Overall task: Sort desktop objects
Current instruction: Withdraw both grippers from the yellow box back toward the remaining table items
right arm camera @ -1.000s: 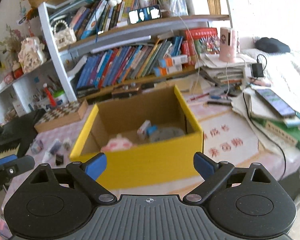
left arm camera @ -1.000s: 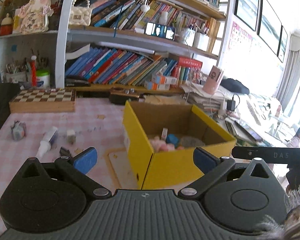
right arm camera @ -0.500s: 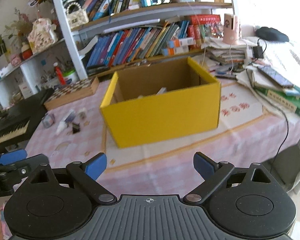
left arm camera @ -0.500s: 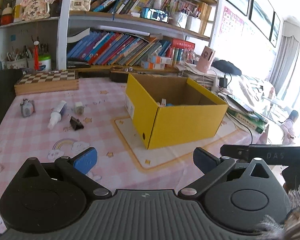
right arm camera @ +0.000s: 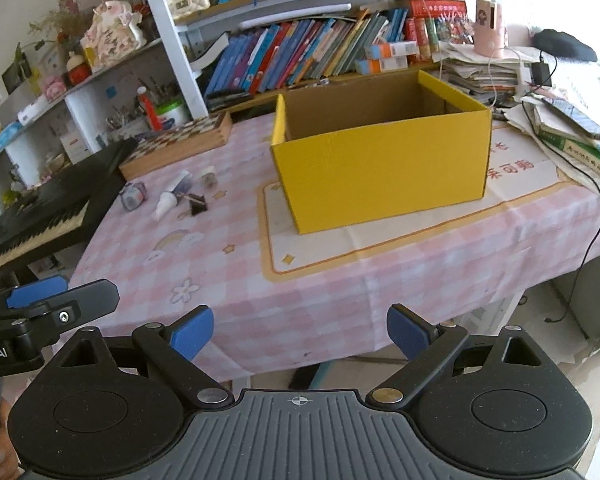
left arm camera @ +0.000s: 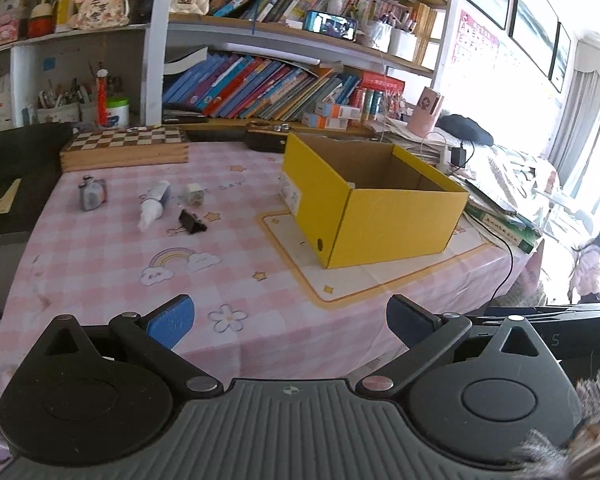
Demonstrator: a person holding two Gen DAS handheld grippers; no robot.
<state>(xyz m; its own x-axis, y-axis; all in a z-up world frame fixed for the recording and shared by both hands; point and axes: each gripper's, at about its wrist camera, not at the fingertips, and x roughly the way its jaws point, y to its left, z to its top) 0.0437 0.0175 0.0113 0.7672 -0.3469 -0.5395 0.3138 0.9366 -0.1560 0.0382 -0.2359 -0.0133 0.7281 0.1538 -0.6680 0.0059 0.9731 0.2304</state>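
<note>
Yellow box sits mid-table, four small items incl. binder clip clustered well to its left; left gripper and right gripper both wide open, empty, off the near edge, so risk is scattering neighbours on approach.

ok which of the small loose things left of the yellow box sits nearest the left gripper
The black binder clip: it lies closest to the left gripper, in front of the white tube, small cube and grey sharpener-like item.
</note>
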